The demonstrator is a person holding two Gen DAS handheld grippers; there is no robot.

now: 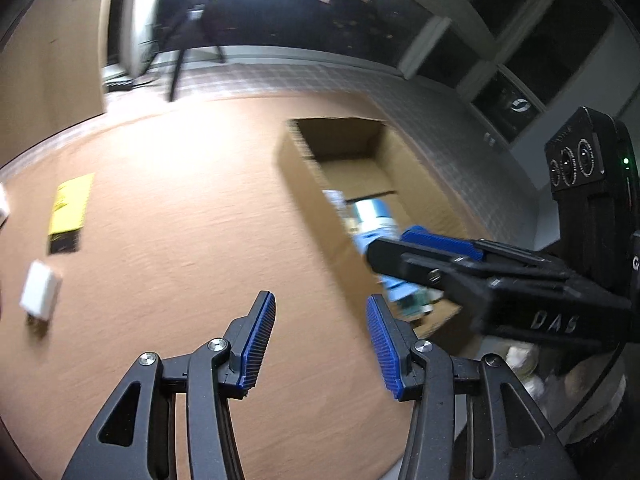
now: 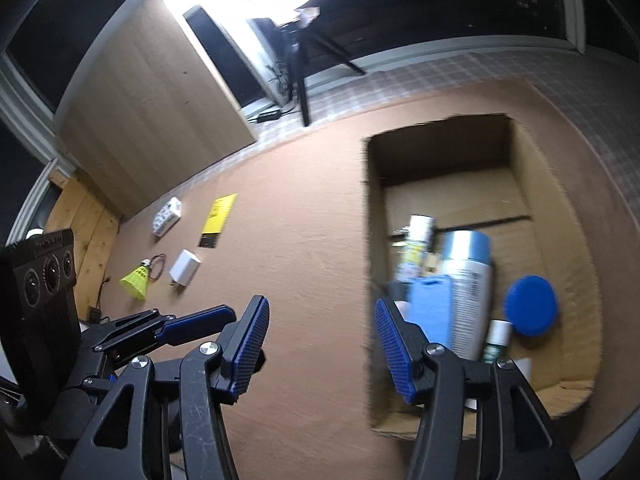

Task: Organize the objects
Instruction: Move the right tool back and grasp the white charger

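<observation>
Cardboard box (image 2: 556, 184) on the right of the surface (image 2: 304, 220) holds a spray can (image 2: 466, 276) and blue lid (image 2: 531, 311). Left hand-held gripper (image 1: 320, 336) and right hand-held gripper (image 2: 318, 338) are both spread, empty. Shuttlecock (image 2: 136, 282), white charger (image 2: 185, 270) and yellow packet (image 2: 218, 216) lie far left.

1. One open brown cardboard box (image 2: 560, 184) sits on the bench (image 2: 304, 240).
2. Inside it, one silver and light-blue spray can (image 2: 466, 280).
3. One smaller white-capped can with a yellow label (image 2: 416, 240).
4. One flat blue rectangular pack (image 2: 434, 312).
5. One round blue lid (image 2: 531, 310).
6. One small white-capped bottle with a green label (image 2: 497, 340).
7. On the bench outside the box, one yellow and black flat packet (image 2: 218, 218).
8. One white plug-in charger block (image 2: 184, 270).
9. One yellow-green shuttlecock (image 2: 137, 282).
10. One white patterned tissue pack (image 2: 167, 216).
11. One thin reddish cord loop (image 2: 159, 266).
12. Two claws with blue ribbed pads: one left (image 1: 320, 344), one right (image 2: 318, 348).
</observation>
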